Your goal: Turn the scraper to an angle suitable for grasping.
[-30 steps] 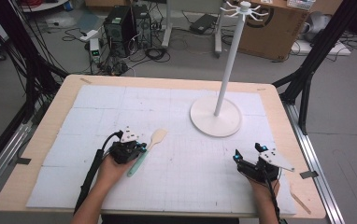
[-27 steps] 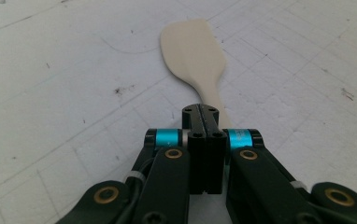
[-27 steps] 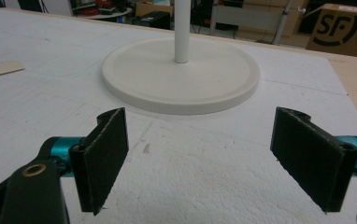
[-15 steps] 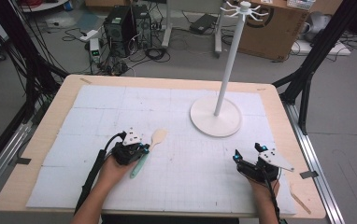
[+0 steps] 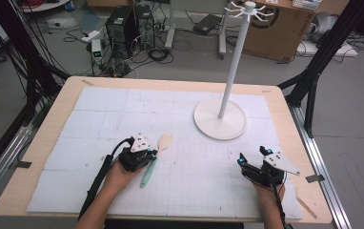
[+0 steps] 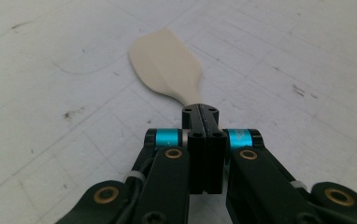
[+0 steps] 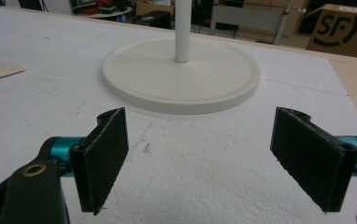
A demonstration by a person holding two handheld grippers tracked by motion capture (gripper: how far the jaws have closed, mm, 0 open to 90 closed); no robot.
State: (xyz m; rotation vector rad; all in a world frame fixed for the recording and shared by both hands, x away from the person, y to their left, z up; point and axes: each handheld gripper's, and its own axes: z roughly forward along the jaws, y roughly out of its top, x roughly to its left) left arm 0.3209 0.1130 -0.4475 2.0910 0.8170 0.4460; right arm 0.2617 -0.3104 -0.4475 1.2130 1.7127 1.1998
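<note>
Left gripper (image 6: 203, 114): jaws pressing together, pinching the spatula (image 6: 167, 63) at its neck, blade lying ahead.
Right gripper (image 7: 214, 154): jaws standing spread, round stand base (image 7: 181, 74) sitting ahead.

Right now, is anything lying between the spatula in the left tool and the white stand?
Nothing visible does. The left tool is shut on the spatula at its neck, and the white mat between its blade and the stand's round base is bare.
</note>
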